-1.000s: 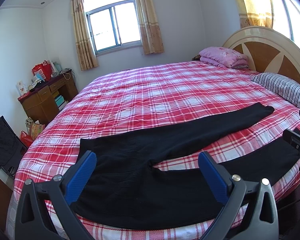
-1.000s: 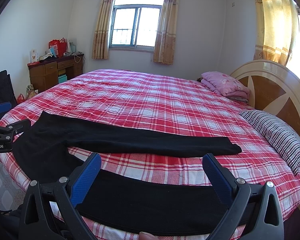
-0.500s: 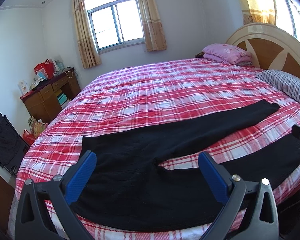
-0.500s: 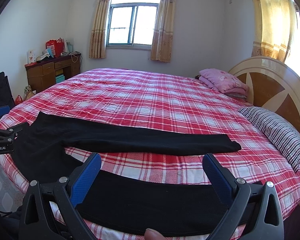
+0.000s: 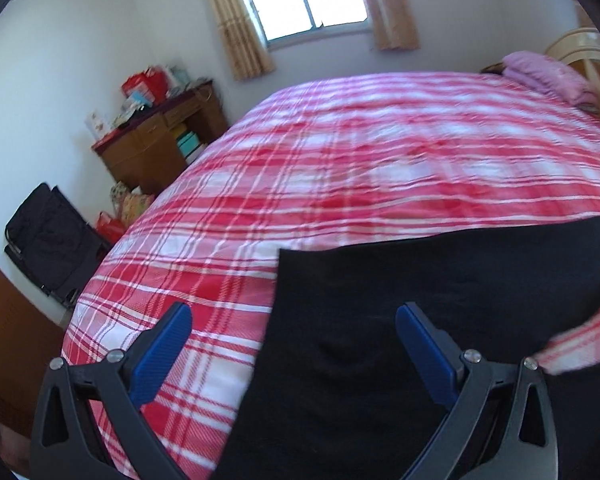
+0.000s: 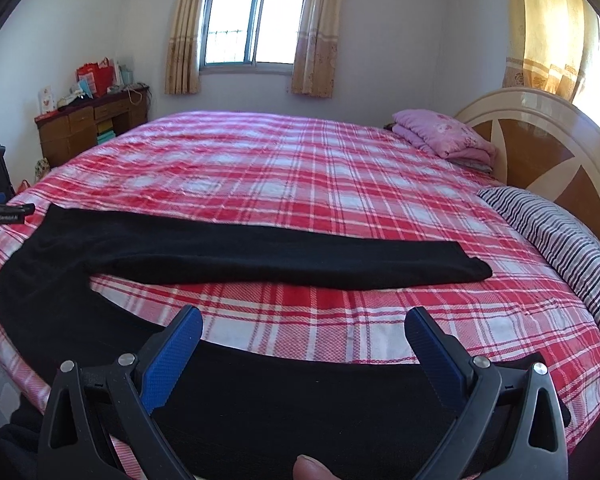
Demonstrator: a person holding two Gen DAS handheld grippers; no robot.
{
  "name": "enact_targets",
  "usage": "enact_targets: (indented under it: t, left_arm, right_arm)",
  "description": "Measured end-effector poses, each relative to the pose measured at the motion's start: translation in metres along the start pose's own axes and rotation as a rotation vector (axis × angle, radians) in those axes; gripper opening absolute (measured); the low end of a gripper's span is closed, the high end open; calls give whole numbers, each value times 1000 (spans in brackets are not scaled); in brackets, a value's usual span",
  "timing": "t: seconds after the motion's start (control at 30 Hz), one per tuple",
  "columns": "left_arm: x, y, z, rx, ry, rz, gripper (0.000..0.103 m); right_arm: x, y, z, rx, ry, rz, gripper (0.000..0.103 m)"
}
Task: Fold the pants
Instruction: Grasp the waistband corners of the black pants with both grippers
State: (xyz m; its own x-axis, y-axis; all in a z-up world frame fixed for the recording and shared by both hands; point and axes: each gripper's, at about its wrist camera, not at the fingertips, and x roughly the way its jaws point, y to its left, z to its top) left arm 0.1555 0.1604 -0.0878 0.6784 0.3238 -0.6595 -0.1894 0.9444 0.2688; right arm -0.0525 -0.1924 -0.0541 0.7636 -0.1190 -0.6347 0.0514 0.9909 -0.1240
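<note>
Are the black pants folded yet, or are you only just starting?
Only just starting. Done so far: the black pants lie flat on the red plaid bed, both legs spread apart, no fold yet. In hand: nothing. The left gripper hangs open over the waist end, and the right gripper hangs open over the near leg. Left to do: grab the pants and make every fold.

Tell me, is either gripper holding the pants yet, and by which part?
Nothing is held. The left gripper hangs open over the waist end of the black pants; the right gripper is open over the near leg.
</note>
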Motion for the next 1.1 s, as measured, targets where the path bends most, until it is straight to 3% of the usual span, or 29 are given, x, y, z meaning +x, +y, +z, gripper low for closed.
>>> enact_targets:
  t: [0.1, 0.27, 0.37, 0.47, 0.53, 0.6, 0.83, 0.97, 1.1]
  left_arm:
    - [46, 10, 5, -19, 100, -16, 103]
    - [77, 11, 21, -15, 122, -91, 103]
    - [100, 14, 26, -20, 161, -102, 95]
    - [118, 20, 27, -33, 201, -150, 79]
    - [125, 24, 24, -52, 231, -209, 56]
    - [125, 27, 22, -78, 223, -290, 40]
    - [124, 30, 27, -109, 239, -313, 34]
    - [130, 34, 32, -101, 253, -340, 32]
    - [135, 39, 31, -124, 222, -400, 29]
  right_arm:
    - [15, -5, 0, 6, 46, 6, 102]
    - [30, -15, 13, -18, 55, -13, 102]
    - [44, -31, 22, -18, 71, -37, 102]
    - [58, -52, 29, -9, 81, -62, 102]
    - [68, -68, 34, 14, 97, -85, 102]
    - [78, -85, 37, 44, 111, -88, 102]
    - [117, -151, 45, 184, 193, -116, 101]
    - [139, -195, 49, 260, 249, -145, 82]
    - [165, -236, 51, 316, 290, -188, 82]
